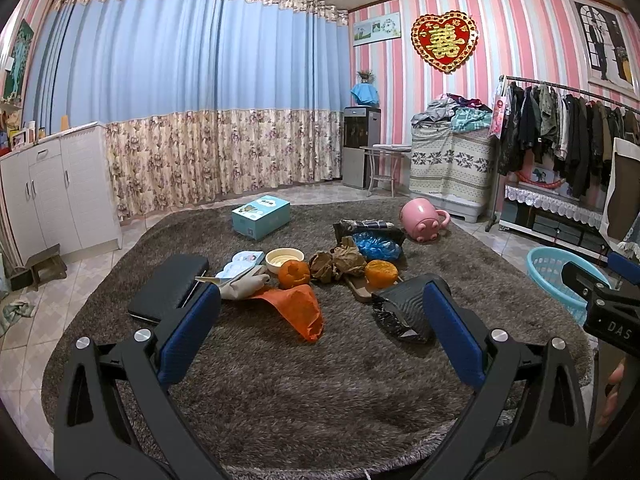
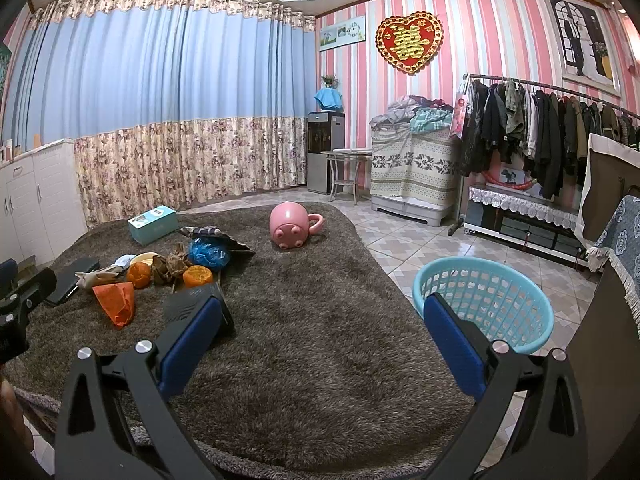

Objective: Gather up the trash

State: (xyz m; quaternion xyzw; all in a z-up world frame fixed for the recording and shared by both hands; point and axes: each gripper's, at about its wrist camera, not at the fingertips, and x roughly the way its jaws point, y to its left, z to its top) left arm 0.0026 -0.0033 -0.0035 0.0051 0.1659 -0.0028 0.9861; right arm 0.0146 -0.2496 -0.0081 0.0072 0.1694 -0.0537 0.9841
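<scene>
at the centre of the left wrist view, a heap of trash on the brown rug [image 1: 320,380]: orange wrapper [image 1: 302,310], black patterned packet [image 1: 404,306], two orange peels [image 1: 294,274] [image 1: 381,273], crumpled brown paper [image 1: 336,262], blue plastic bag [image 1: 378,246].
left gripper [image 1: 320,330] spread wide, holding nothing, hovering short of the pile.
right gripper [image 2: 322,338] likewise wide and empty, with the light blue basket [image 2: 484,300] at lower right of its view, just off the rug's edge on the tiles.
nothing collected yet, by the look of it: basket apparently bare inside.
best to start with the nearest light pieces, wrapper or packet; come down low, pinch a raised fold rather than the flat face, avoid digging into the pile of the rug, then carry across to the basket.
soft shaggy rug, likely to let thin wrappers sink and slip.
worth leaving alone as probably not trash: black case [image 1: 168,288], teal box [image 1: 261,216], pink pig mug [image 1: 424,220] tipped over at upper right.
around the rug, pale tiled floor, blue floral curtains [image 1: 192,120] behind, white cabinet [image 1: 52,188] at left, clothes rack [image 1: 568,124] at right against pink striped walls.
</scene>
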